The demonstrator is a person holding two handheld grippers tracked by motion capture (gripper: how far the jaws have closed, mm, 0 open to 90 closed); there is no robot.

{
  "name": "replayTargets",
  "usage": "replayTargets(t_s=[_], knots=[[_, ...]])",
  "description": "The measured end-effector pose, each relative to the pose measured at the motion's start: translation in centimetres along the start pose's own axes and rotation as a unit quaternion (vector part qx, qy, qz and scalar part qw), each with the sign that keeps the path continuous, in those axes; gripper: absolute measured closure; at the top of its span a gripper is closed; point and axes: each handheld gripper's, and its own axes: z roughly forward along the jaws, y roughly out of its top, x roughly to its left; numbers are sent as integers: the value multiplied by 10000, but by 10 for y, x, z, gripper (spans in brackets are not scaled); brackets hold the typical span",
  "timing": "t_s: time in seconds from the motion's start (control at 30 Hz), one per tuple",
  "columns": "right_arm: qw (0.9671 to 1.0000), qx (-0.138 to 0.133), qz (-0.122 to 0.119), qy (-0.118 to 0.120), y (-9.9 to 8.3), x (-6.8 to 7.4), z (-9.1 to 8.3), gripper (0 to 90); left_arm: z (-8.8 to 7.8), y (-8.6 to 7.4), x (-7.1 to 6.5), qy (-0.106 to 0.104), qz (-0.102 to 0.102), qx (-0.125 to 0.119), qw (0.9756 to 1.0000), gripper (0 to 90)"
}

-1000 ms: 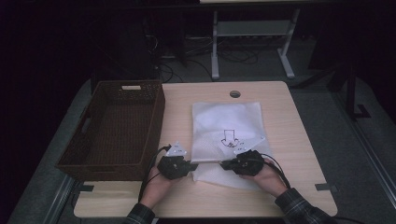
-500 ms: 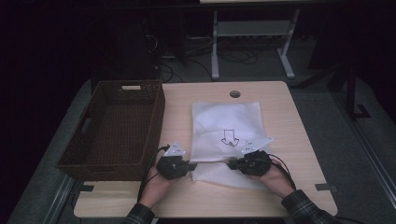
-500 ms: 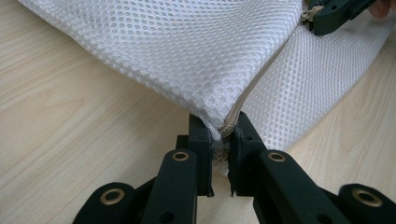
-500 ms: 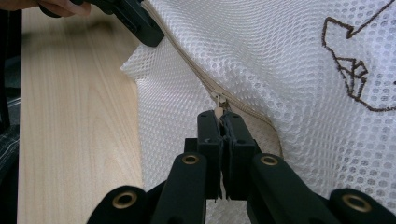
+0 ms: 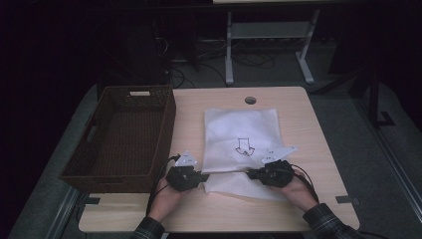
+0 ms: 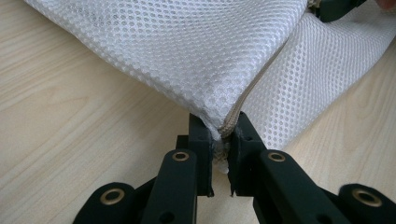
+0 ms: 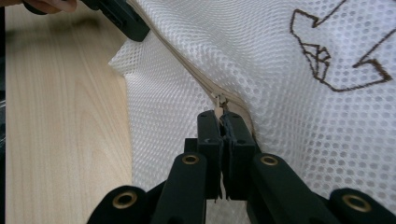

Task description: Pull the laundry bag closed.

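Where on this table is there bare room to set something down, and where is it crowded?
Bare wood: the right strip of the table beside the mesh bag, the lane between bag and wicker basket, and the far edge around the cable hole. The basket looks empty. Crowded: the near middle, where the left claw and right claw pinch the bag's zipper edge.

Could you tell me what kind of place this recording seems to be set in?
Probably a lab or workshop set up for recording. A light wooden desk with a cable hole stands on grey carpet, with cables and a metal table frame in the dark background.
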Motion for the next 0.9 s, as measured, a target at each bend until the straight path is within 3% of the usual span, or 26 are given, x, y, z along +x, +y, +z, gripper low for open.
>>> replayTargets(t_s=[0.9], knots=[[9994, 7, 133, -334, -13, -10, -18, 865, 3, 1, -2, -21, 22, 45, 10000, 819]])
